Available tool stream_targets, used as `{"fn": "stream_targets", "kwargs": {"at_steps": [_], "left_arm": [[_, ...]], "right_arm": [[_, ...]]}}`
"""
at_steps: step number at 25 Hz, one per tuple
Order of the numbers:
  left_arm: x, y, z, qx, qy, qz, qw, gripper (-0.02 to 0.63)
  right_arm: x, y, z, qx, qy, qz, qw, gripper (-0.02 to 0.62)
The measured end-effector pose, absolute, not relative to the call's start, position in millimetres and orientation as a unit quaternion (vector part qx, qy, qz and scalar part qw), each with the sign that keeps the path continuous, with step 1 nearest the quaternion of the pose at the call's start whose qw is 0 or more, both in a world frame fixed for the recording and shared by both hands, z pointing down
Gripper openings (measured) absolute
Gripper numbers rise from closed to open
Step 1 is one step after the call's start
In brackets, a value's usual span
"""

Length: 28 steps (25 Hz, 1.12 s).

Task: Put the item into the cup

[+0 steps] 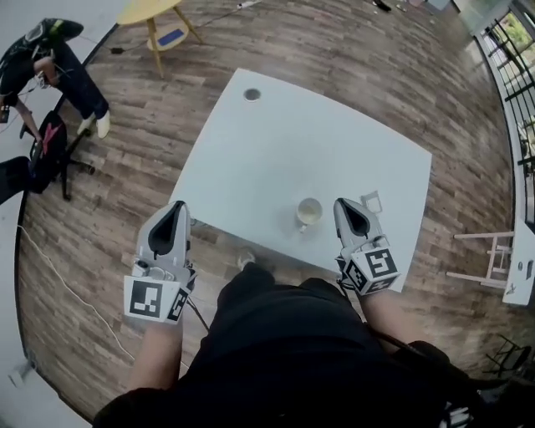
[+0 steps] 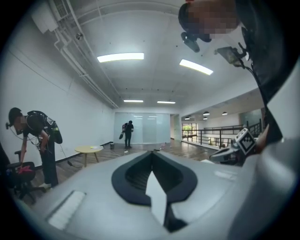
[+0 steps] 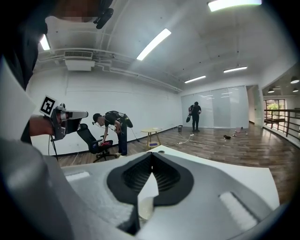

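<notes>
A pale cup stands near the front edge of the white table. A small pale square item lies on the table just right of the cup. My right gripper hovers between the cup and the item, jaws shut with nothing held. In the right gripper view its pads meet, and a pale rounded rim shows through the gap below them. My left gripper is off the table's left front edge, over the floor, shut and empty.
A grey round disc sits in the table's far corner. A person bends over an office chair at the left. A yellow round table stands beyond, and a white rack at the right.
</notes>
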<state>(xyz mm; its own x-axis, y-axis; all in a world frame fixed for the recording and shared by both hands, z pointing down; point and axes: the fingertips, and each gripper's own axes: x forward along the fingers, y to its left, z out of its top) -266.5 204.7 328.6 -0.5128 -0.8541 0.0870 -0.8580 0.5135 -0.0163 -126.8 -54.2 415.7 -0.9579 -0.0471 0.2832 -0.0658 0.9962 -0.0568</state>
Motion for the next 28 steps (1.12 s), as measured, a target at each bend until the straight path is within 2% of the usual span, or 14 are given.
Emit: {"fn": "stream_targets", "kwargs": {"at_steps": [5, 11, 19, 23, 28], "left_arm": [[-287, 190, 323, 0.572, -0.82, -0.01, -0.002, -0.002], [-347, 170, 345, 0.615, -0.788, -0.005, 0.032, -0.002], [-342, 92, 344, 0.69, -0.723, -0.003, 0.034, -0.002], [-320, 100, 334, 0.686, -0.723, 0.024, 0.075, -0.002], [-302, 87, 344, 0.695, -0.714, 0.025, 0.075, -0.002]], "right_arm": [[-133, -40, 422, 0.067, -0.985, 0.033, 0.158, 0.002], [-155, -40, 440, 0.149, -0.974, 0.057, 0.163, 0.002], [-112, -78, 419, 0.233, -0.959, 0.053, 0.153, 0.002], [-84, -64, 412, 0.256, -0.955, 0.073, 0.128, 0.002], [-55, -96, 414, 0.292, -0.95, 0.045, 0.097, 0.002]]}}
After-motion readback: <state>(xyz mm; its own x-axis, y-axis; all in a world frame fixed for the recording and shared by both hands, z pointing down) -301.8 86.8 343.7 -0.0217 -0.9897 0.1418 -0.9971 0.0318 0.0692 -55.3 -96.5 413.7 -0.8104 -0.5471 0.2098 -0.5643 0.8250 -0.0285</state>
